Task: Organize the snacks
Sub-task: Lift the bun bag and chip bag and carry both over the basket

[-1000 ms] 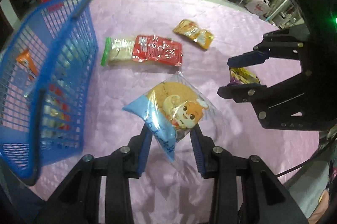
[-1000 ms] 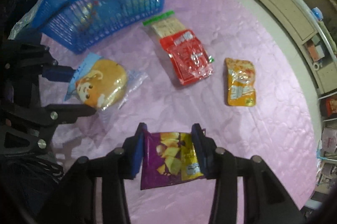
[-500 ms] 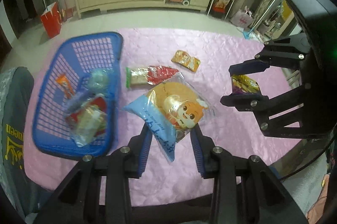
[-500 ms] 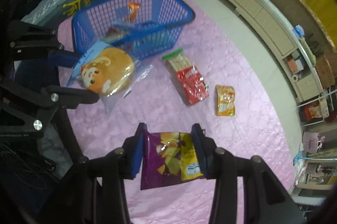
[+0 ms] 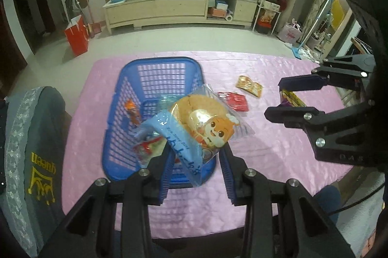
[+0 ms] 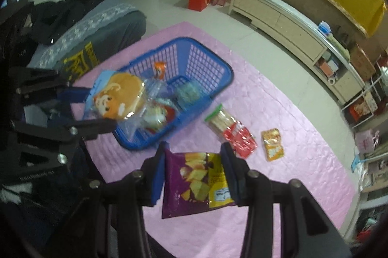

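Observation:
My left gripper [image 5: 196, 156] is shut on a clear bread bag with a cartoon squirrel [image 5: 203, 122], lifted high over the blue basket [image 5: 114, 112], which holds several snacks. In the right wrist view the same bread bag [image 6: 116, 95] hangs over the basket [image 6: 208, 63] near its front corner. My right gripper [image 6: 194, 168] is shut on a purple chip bag [image 6: 196, 180], raised above the pink tablecloth [image 6: 291, 173]. The left wrist view shows that right gripper [image 5: 281, 97] at the right with the purple bag [image 5: 291, 99] between its fingers.
On the cloth lie a green-edged cracker pack [image 6: 220, 119], a red packet [image 6: 238, 139] overlapping it, and an orange packet [image 6: 272, 144]. A grey cushioned chair [image 5: 31, 148] stands left of the table. A long cabinet [image 5: 169, 8] and a red bag [image 5: 76, 38] stand beyond.
Both grippers have risen well above the table with their bags. The bread bag has moved left, from the bare cloth to over the basket.

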{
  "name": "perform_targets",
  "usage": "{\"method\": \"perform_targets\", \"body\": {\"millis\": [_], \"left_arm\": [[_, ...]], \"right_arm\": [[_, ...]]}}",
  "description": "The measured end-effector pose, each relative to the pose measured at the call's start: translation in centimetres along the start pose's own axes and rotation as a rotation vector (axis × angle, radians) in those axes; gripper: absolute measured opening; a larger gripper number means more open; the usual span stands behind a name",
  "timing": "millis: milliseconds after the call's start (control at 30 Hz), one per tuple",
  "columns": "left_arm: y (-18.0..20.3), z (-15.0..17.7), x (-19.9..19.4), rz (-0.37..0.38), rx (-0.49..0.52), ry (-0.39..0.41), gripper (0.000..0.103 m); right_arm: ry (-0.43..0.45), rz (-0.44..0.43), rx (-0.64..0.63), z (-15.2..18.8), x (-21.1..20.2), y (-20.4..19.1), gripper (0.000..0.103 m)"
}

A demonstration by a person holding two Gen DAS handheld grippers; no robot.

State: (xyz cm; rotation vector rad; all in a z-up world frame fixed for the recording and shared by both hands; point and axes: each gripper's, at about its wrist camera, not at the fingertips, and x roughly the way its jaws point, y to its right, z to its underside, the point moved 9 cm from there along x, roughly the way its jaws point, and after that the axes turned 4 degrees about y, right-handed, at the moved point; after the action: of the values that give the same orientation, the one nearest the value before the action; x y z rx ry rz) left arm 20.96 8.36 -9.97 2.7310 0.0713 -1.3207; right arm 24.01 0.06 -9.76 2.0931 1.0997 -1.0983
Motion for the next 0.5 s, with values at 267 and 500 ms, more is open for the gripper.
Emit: {"method": "perform_targets", "body": {"millis": [267,500], "left_arm": [[-3.9,-0.7,0.7,-0.012,-0.004,-0.003,0.035],[-6.5,-0.9,3.7,-0.007,-0.016,-0.038,0.035]], "right_arm": [[0.017,0.022,0.181,-3.0,3.5,-0.7,0.048],[0.013,0.026,0.247,-5.1,6.7,-0.7,0.048]]}}
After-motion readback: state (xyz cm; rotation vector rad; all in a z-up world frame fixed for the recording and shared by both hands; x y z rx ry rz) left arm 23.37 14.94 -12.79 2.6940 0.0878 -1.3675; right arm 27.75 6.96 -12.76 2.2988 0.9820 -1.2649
